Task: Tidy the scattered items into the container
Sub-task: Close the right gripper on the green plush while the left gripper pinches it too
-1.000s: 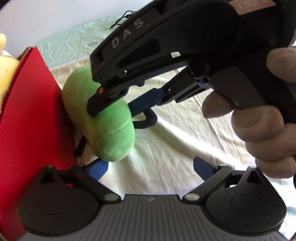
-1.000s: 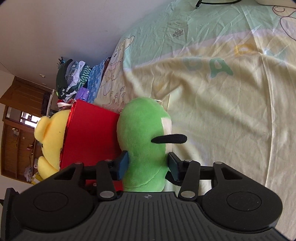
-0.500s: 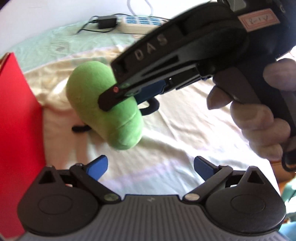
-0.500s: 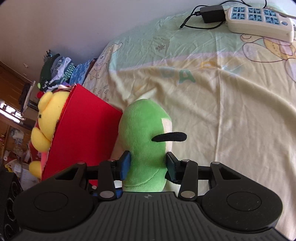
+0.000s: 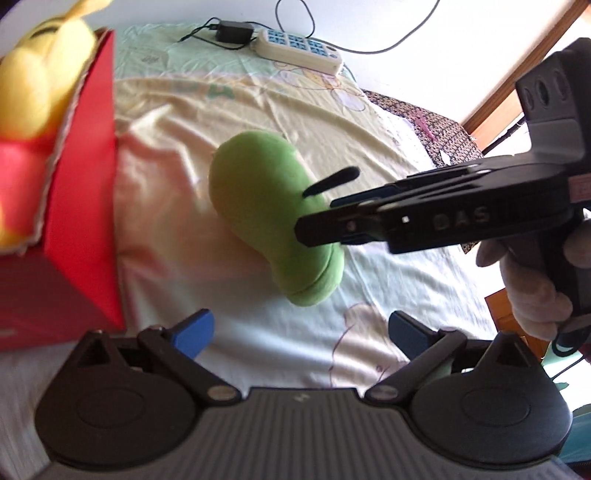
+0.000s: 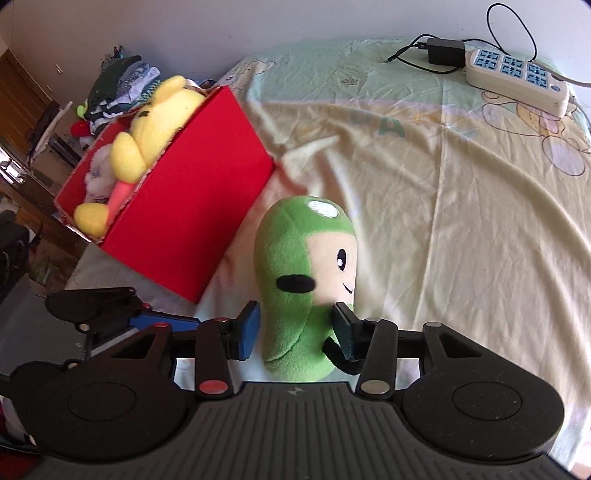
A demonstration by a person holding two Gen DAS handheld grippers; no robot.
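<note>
- red box (image 6: 184, 229) far left near bed edge, top open; yellow plush (image 6: 155, 125) + other soft toys inside, sticking above rim
- L gripper (image 5: 301, 328) jaws wide apart, nothing between
- green plush (image 6: 303, 280) clamped in R gripper (image 6: 295, 328), just right of box, off the sheet
- bedsheet (image 6: 461, 221) right of plush is clear room; power strip (image 6: 517, 79) at far edge

— Beyond the toys? Pale yellow bedsheet (image 6: 461, 229) with cartoon prints, creased all over.
— At the far edge?
— Cream power strip (image 6: 517, 79) with blue sockets, black adapter (image 6: 445, 51) just beside it, cables looping up the white wall (image 6: 258, 26).
— Off to the left?
— Pile of folded clothes (image 6: 122, 85), wooden furniture behind.
</note>
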